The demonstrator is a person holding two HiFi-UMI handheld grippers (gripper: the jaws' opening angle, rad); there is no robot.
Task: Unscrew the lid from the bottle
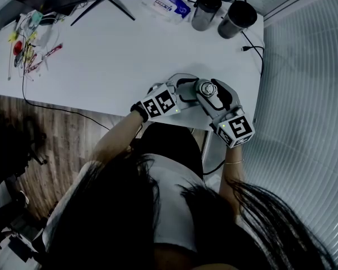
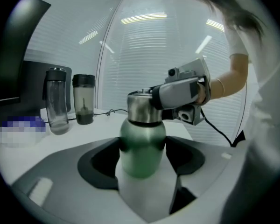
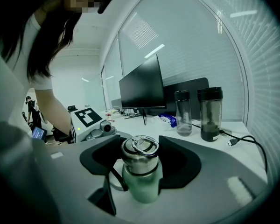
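Note:
A green bottle (image 2: 142, 148) with a steel lid (image 3: 140, 153) stands upright on the white table (image 1: 112, 61), near its front right edge. My left gripper (image 2: 142, 158) is open at its widest. The green body fills the gap between its dark pads (image 2: 100, 164), which sit right beside its sides. My right gripper (image 3: 140, 161) comes from the opposite side, higher up, shut on the lid, whose ring handle lies flat on top. In the head view the lid (image 1: 207, 88) shows between the left gripper (image 1: 187, 89) and the right gripper (image 1: 213, 94).
Two lidded tumblers (image 1: 205, 10) (image 1: 236, 17) stand at the table's far right corner. A black cable (image 1: 250, 44) trails toward the edge. A blue packet (image 1: 169, 4) and a monitor stand (image 1: 101, 7) are at the back. Small clutter (image 1: 28, 44) lies far left.

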